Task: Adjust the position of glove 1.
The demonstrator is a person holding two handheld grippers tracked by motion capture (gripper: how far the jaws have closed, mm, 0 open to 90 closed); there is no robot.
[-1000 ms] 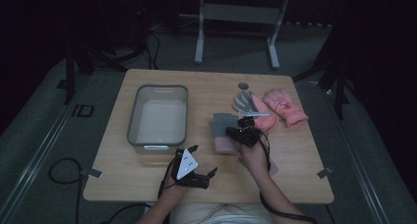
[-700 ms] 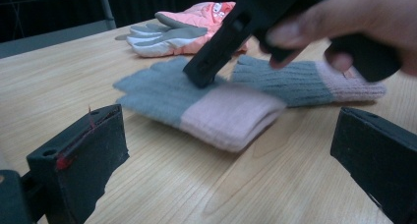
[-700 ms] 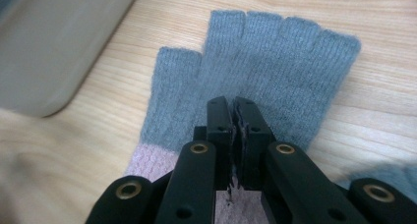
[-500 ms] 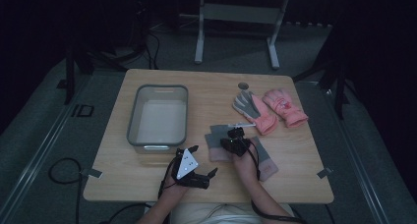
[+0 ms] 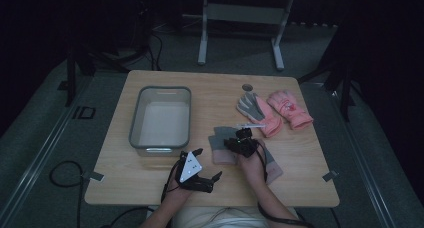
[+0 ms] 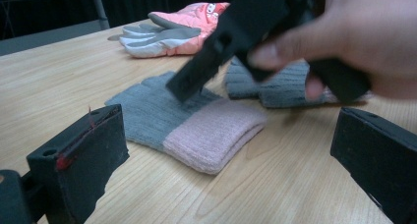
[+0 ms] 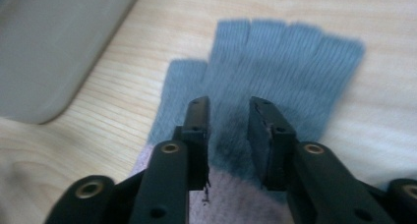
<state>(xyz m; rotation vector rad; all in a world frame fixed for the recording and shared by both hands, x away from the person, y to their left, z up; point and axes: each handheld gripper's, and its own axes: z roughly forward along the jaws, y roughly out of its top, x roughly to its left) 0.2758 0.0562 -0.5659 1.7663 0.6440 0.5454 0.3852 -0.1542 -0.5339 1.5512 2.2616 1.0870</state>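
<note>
The grey and pink glove (image 7: 275, 71) lies flat on the bench (image 5: 165, 198) beside the tub (image 5: 161, 118). It looks soft and light, so pinch its pink cuff. The right tool (image 7: 228, 135) has just been opening above it and holds nothing. The left tool (image 5: 207, 164) rests wide open, empty.

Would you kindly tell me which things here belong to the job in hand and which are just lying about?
In the job:
right gripper
grey knitted glove with pink cuff
its matching glove

Lying about:
pink padded ski gloves
grey plastic tub
left gripper
</note>
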